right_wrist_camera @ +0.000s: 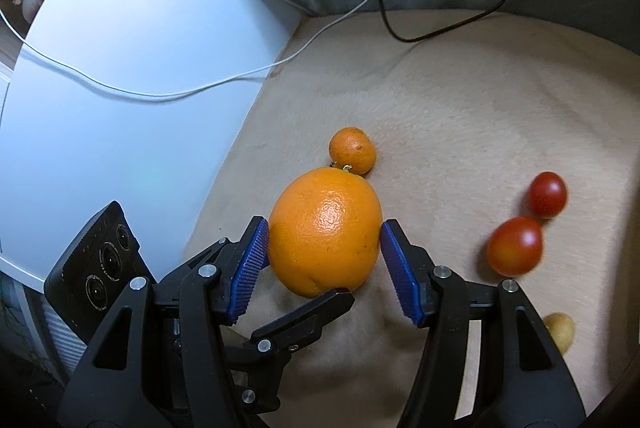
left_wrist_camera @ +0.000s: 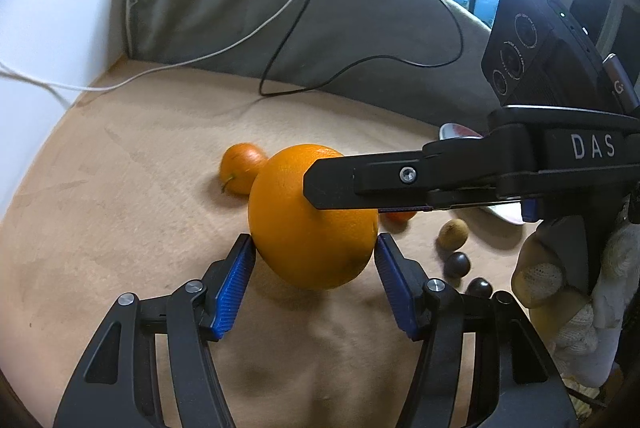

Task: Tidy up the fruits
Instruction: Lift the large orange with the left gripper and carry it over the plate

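Both claws pinch the one big orange [left_wrist_camera: 312, 224], lifted off the beige cushion [left_wrist_camera: 120, 228].

Your left gripper [left_wrist_camera: 314, 260] and right gripper [right_wrist_camera: 324, 256] each press blue pads on its flanks, crosswise. Pull unevenly and the smooth round fruit could squirt out, dropping onto the small mandarin [right_wrist_camera: 352, 150] just behind it or rolling toward the tomatoes [right_wrist_camera: 516, 246] to its right. I can't identify any container; a pale rim [left_wrist_camera: 456, 131] shows beyond the orange.
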The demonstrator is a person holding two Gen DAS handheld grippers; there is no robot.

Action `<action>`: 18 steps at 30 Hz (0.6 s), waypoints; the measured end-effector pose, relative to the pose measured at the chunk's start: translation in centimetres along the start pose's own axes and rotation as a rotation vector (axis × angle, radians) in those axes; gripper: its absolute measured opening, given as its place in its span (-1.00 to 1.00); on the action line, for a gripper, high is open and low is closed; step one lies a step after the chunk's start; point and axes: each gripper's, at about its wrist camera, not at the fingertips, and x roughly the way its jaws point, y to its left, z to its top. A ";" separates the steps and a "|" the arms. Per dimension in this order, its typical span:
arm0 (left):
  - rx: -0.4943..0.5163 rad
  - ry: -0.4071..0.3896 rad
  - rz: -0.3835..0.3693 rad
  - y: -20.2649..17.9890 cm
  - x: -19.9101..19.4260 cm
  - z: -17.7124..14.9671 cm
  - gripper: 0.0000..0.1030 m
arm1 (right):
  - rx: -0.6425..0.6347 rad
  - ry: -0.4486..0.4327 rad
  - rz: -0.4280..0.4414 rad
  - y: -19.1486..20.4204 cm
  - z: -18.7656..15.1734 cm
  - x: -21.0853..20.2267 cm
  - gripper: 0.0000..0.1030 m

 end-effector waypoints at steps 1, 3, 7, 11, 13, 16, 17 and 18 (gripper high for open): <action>0.006 -0.003 -0.001 -0.3 0.0 0.1 0.19 | 0.002 -0.006 0.000 -0.1 0.0 -0.3 0.19; 0.014 -0.006 -0.004 -0.7 0.1 0.3 0.19 | 0.003 -0.015 -0.001 -0.2 -0.1 -0.8 0.19; 0.027 -0.010 -0.014 -1.3 0.3 0.9 0.19 | 0.003 -0.033 -0.011 -0.3 -0.1 -1.6 0.19; 0.041 -0.015 -0.026 -2.2 0.4 1.3 0.19 | 0.005 -0.048 -0.017 -0.9 -0.2 -3.0 0.19; 0.048 -0.016 -0.032 -2.6 0.6 1.5 0.19 | 0.005 -0.056 -0.022 -1.1 -0.3 -3.6 0.19; 0.059 -0.017 -0.042 -3.3 1.0 1.7 0.19 | 0.012 -0.070 -0.031 -1.6 -0.4 -4.8 0.19; 0.063 -0.018 -0.046 -3.5 1.2 1.9 0.19 | 0.013 -0.074 -0.033 -1.7 -0.4 -5.0 0.19; 0.067 -0.019 -0.050 -3.7 1.3 2.0 0.19 | 0.015 -0.079 -0.035 -2.0 -0.4 -5.4 0.19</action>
